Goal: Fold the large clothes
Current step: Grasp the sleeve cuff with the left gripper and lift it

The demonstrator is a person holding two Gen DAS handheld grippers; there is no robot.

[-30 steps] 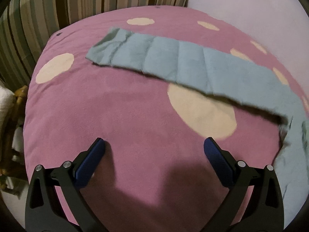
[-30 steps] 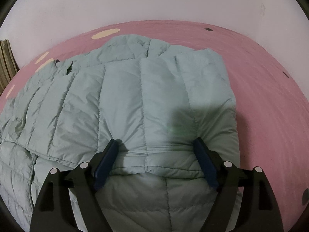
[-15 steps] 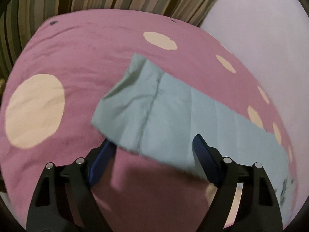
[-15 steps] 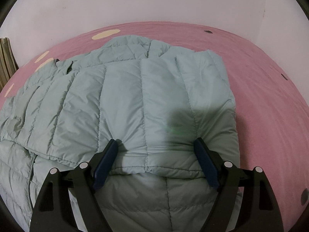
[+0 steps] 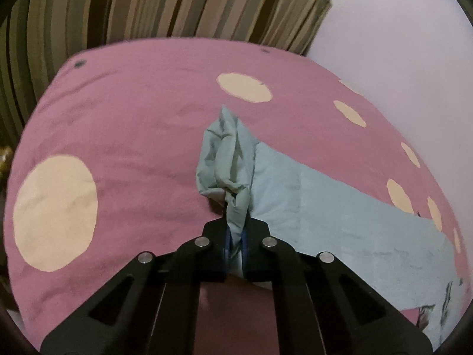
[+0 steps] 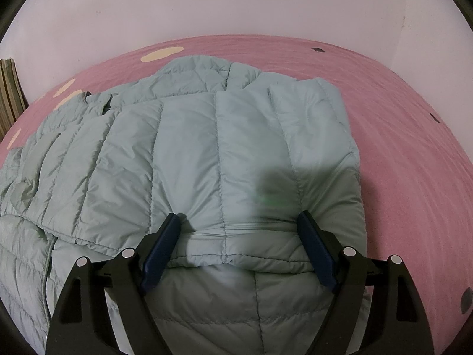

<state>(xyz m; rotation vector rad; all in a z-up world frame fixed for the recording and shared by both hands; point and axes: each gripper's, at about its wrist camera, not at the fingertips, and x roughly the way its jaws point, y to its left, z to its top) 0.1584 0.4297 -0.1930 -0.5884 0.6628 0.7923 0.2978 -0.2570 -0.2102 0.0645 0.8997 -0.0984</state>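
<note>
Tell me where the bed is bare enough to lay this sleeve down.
Bare pink bedspread lies left of the sleeve, up to the striped cushion. Another bare strip runs right of the jacket, toward the wall. The jacket's body crowds the middle.

A pale green quilted puffer jacket fills the centre and lower left of the right wrist view, folded over itself. Its sleeve runs from lower right to the centre of the left wrist view, cuff bunched and lifted.

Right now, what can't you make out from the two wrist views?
- Left wrist: the sleeve end is bunched inside the shut left gripper, so its cuff edge is hidden; the far end is cut off by the frame edge.
- Right wrist: the jacket runs off the left and bottom edges; its front is hidden by folded panels.
- Right gripper: contact with the jacket unclear.
</note>
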